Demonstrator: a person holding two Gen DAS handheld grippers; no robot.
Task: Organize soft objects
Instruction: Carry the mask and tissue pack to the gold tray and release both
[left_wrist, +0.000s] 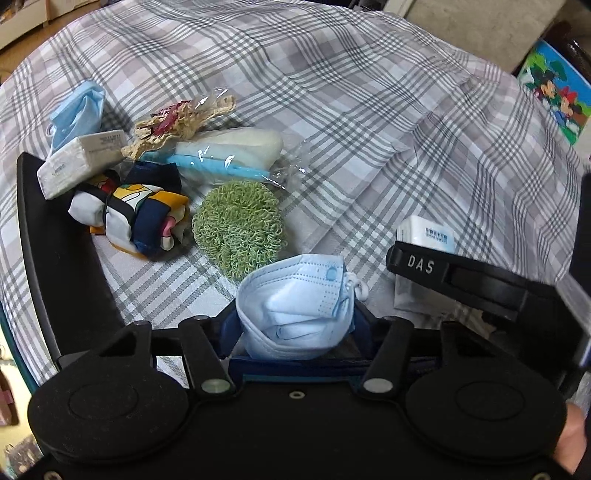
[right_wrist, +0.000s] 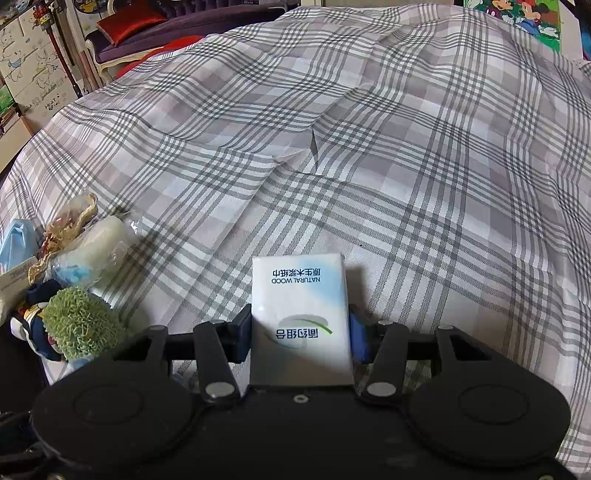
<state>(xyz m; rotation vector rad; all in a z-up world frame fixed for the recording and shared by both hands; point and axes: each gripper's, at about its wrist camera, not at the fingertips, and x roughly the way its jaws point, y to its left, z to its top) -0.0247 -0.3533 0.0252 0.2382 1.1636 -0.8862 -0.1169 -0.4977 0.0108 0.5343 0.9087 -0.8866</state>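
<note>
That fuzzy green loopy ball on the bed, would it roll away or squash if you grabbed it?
The green scrubber looks like loose looped yarn, so it would probably squash easily. It seems light. Its lumpy shape on the soft plaid sheet makes rolling unlikely.

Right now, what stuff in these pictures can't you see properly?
- Left wrist view: the bottom of the blue face mask is hidden behind the left claw.
- Left wrist view: the white tissue pack held by the right claw is mostly covered by that claw's black finger.
- Right wrist view: the cartoon cloth is cut off by the left edge and hidden behind the green scrubber.
- Right wrist view: the lower end of the tissue pack hides behind the right claw.
</note>
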